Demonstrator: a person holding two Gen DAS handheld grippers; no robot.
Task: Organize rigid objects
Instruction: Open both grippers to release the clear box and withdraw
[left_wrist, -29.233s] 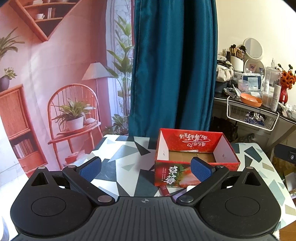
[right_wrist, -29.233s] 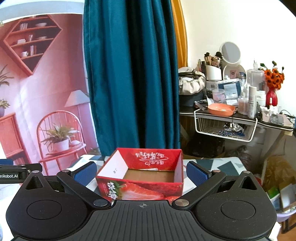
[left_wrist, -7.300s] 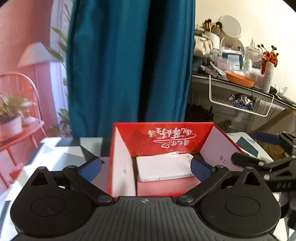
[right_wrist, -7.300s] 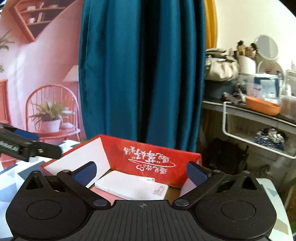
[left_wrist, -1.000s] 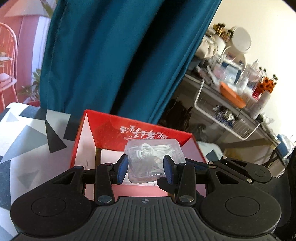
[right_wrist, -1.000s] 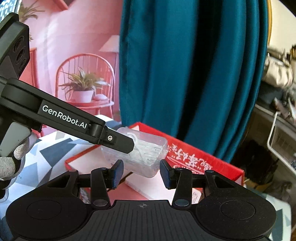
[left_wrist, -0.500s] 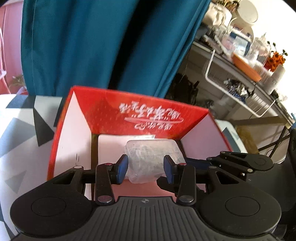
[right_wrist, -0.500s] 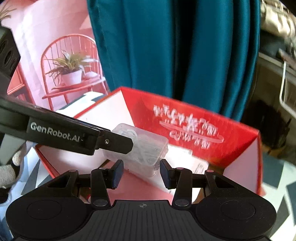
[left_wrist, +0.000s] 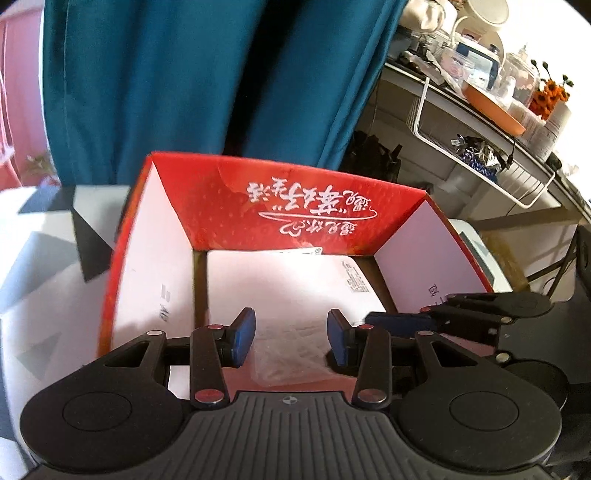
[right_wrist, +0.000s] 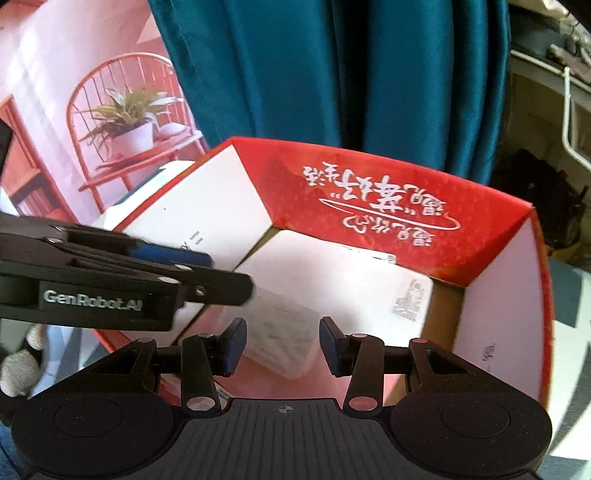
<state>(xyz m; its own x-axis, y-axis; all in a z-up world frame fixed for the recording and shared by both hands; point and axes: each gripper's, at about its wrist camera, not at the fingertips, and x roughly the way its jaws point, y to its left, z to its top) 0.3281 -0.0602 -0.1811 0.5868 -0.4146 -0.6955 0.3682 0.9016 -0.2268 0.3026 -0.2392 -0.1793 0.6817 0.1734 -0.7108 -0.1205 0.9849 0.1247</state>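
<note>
While both claws pinch it, the clear case (left_wrist: 291, 347) lies crosswise inside the red box (left_wrist: 295, 206).

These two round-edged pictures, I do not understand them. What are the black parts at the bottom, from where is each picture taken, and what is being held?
No robot is here. A person holds a black hand tool in each hand, and each tool carries a wide-angle camera that looks along its two blue-padded fingers.

One picture comes from the left tool, the other from the right tool. Each also shows the other tool reaching in from the side.

Both tools grip one clear plastic box from different sides, inside the open red cardboard box with white writing. Under it, on the bottom of the red box, lies a flat white rectangular case. The red box stands on a table with a grey and white geometric pattern.
</note>
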